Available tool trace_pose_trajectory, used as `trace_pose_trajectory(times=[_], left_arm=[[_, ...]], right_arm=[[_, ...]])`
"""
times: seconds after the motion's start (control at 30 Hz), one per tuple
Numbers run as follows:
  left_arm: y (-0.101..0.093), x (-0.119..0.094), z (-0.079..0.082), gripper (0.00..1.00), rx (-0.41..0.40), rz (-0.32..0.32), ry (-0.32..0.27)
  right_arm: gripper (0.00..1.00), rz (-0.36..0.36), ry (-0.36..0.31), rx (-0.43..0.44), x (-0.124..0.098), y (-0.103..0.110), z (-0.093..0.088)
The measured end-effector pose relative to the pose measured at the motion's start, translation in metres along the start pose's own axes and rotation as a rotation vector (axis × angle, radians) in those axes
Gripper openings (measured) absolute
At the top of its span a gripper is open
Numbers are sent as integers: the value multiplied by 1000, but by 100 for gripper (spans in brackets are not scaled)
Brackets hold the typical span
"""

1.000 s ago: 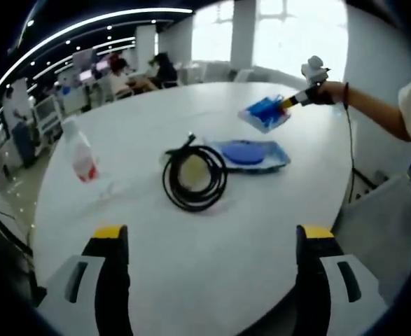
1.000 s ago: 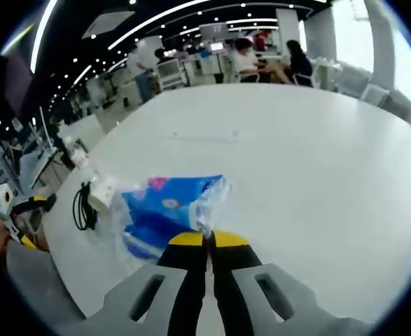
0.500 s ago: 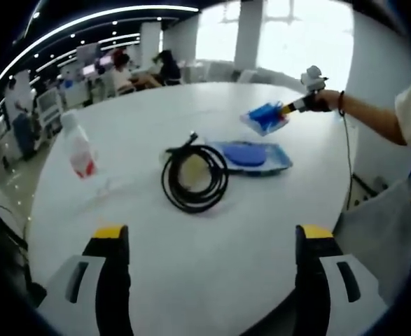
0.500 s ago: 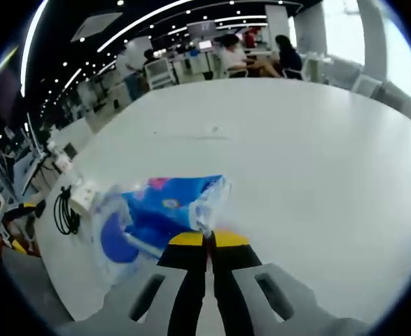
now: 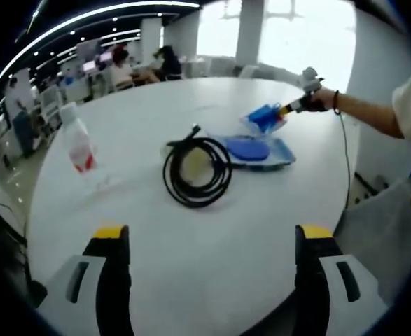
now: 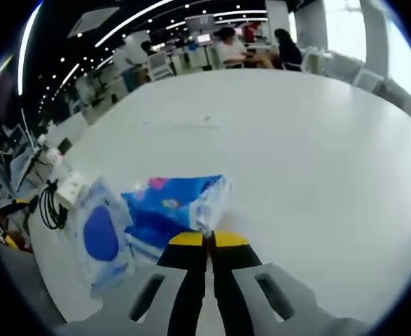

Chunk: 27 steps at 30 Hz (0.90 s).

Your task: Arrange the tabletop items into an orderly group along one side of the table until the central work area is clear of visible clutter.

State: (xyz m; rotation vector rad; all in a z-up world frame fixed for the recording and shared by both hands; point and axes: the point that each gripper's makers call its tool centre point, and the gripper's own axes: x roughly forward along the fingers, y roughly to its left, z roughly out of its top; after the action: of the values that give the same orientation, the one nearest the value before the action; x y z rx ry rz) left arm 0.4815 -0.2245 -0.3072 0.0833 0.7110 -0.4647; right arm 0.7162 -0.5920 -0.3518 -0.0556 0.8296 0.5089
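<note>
We have the blue tissue pack (image 6: pixel 173 210) pinched by one thin edge of its wrapper in the right hand-held gripper (image 6: pixel 206 241), whose jaws are closed tight on the plastic; in the left gripper view the same pack (image 5: pixel 265 116) hangs above the far right part of the round white counter (image 5: pixel 191 231), just over the far edge of the clear packet with a blue disc inside (image 5: pixel 251 150), which lies flat on the counter. Just left of that packet sits the coiled black cable (image 5: pixel 196 171) with a white plug block inside the coil, and well apart on the far left stands a clear bottle with a red label (image 5: pixel 78 145). The left hand-held gripper (image 5: pixel 212 241) is spread wide and holds nothing, hovering over the bare near part of the counter. We judge the pack is being carried toward a spot beside the packet, with the cable and bottle not yet grouped. The risks we see: the grip is on a slack corner of film, so the pack could slip or swing out; set down carelessly, it may land half on the packet and slide; and the bottle, being tall and light-looking, may tip if it is nudged rather than gripped squarely.
</note>
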Motion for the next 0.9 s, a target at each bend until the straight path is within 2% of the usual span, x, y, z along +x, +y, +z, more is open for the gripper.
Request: trace_pose_trajectory(times=[0.4, 0.53, 0.77, 0.9], left_arm=[[1, 1, -3, 95, -14, 3, 6], [1, 1, -3, 94, -12, 4, 9], [-1, 2, -4, 94, -13, 0, 16], [-3, 2, -3, 94, -15, -3, 12]], right_arm=[[2, -7, 16, 6, 12, -9, -8], [3, -33, 22, 17, 15, -16, -11], [8, -76, 71, 5, 17, -24, -21], [18, -91, 78, 5, 15, -25, -22]])
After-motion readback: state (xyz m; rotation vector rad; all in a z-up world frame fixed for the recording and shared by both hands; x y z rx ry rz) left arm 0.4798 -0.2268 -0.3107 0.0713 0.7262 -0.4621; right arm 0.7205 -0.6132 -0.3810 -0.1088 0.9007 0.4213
